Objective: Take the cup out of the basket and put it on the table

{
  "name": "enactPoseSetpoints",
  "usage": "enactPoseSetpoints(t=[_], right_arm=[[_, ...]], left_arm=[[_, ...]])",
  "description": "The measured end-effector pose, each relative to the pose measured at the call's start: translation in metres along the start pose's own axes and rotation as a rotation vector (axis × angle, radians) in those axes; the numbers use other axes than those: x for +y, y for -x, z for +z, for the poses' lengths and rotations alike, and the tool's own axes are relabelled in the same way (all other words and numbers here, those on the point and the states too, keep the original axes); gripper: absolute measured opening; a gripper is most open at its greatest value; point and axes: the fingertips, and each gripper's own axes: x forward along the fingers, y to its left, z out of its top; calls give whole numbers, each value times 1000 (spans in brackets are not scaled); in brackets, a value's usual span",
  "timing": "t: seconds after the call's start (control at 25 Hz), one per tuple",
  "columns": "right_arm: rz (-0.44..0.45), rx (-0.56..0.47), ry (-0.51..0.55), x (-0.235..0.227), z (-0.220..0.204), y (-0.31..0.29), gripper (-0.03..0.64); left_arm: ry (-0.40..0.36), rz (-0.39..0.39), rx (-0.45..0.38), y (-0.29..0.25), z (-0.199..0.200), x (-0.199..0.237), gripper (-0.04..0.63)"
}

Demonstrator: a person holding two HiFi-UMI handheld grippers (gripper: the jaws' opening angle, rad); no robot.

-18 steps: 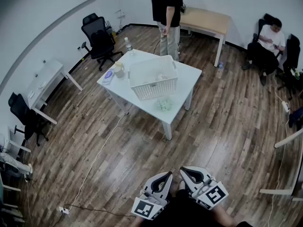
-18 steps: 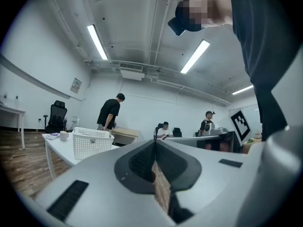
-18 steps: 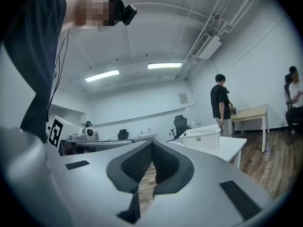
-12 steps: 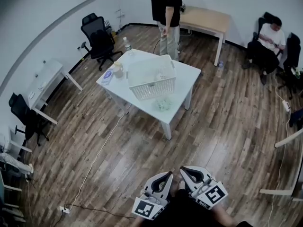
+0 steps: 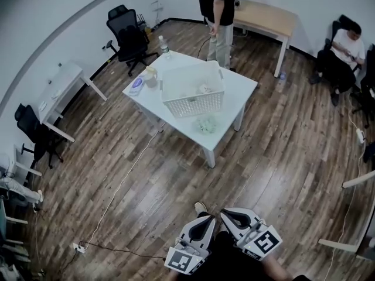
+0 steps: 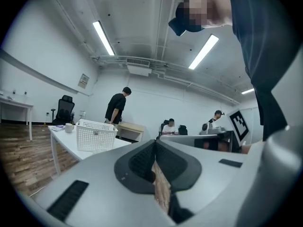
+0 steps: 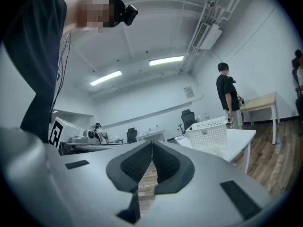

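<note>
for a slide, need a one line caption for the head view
Left gripper and right gripper, shut and empty, near the body, far from the white basket on the table.

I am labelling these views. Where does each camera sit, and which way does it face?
Head view: on the person's head, looking steeply down at the white table; left gripper and right gripper show.
Left gripper view: on that gripper, level, facing the basket; shut jaws, person's torso show.
Right gripper view: likewise, jaws shut.
All share the basket.
</note>
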Motion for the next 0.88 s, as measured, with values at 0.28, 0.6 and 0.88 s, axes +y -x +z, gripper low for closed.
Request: enactPoseSetpoints(t=[0.28,0.6,0.88], right_arm=[[-41,23,35,-33,16,-39,26],[-85,5,75,-76,50,-112,26],[-103,13,72,-94,57,-179,26]], left_arm=[[-17,-55,-39,-42,15,46,11],[-14,-118,-94,-84,57,115,11],[-13,-126,-88,-94,67,184,11]])
